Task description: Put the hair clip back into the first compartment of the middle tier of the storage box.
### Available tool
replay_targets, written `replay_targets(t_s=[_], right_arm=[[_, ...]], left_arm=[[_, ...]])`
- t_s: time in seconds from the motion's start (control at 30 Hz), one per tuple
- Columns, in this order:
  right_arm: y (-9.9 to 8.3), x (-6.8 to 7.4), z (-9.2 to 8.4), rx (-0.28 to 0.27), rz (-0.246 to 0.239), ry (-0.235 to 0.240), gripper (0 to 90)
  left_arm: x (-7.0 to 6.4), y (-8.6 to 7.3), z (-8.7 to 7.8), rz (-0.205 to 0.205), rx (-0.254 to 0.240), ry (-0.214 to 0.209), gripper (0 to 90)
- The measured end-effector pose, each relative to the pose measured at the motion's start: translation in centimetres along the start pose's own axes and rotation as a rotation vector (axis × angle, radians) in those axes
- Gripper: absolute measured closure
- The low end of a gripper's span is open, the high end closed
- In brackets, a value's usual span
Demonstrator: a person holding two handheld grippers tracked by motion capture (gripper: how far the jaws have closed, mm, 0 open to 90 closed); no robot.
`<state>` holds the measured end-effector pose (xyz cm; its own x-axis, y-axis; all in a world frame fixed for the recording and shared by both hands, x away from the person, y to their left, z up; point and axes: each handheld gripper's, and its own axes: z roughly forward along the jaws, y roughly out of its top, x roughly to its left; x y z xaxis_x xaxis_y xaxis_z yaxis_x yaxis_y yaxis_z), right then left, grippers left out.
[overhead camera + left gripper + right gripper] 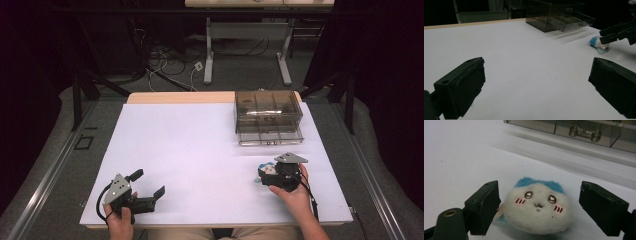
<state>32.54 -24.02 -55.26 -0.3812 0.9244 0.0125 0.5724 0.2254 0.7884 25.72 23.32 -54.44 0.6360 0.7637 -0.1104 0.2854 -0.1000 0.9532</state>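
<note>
Item: plush toy (537, 207), white-faced, blue-topped, lying on the tabletop (190, 150) between the spread right tongs (539, 207), unclamped; left tongs (534, 85) apart, empty; risk: soft body likely slipping sideways if pinched off-centre.

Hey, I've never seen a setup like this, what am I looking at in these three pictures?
A person sits at a white table, holding a two-jawed tool in each hand. One picture looks down from above; the other two come from cameras riding on each tool. The left claw is open over bare table. The right claw is open too, with a small plush toy, white face and blue top, lying on the table between its jaws, not gripped. Behind stands a clear drawer box, its bottom drawer pulled out a little.
</note>
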Motion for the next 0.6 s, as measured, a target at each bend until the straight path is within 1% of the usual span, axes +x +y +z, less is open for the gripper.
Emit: replay_targets(t_s=[0.03,0.1,0.17,0.37,0.47,0.6], right_arm=[[-0.01,0.04,0.11,0.011,0.003,0.004,17.2],[-0.01,-0.01,0.18,0.012,-0.006,0.003,17.6],[-0.03,0.04,0.29,0.022,-0.003,0.005,18.5],[-0.02,0.19,0.56,0.051,-0.015,0.017,23.1],[-0.06,0.24,0.64,0.067,-0.021,0.014,27.6],[-0.03,0.18,0.62,0.082,-0.013,0.011,29.9]], left_arm=[[0.00,0.00,0.00,0.001,0.001,0.001,0.4],[0.01,0.00,0.01,0.001,0.000,-0.001,0.4],[0.02,0.00,0.02,0.000,0.001,-0.001,0.4],[0.06,-0.01,0.06,-0.005,-0.003,-0.002,0.5],[0.06,0.00,0.08,-0.004,-0.004,-0.003,0.4],[0.05,-0.01,0.14,-0.006,-0.002,-0.005,0.5]])
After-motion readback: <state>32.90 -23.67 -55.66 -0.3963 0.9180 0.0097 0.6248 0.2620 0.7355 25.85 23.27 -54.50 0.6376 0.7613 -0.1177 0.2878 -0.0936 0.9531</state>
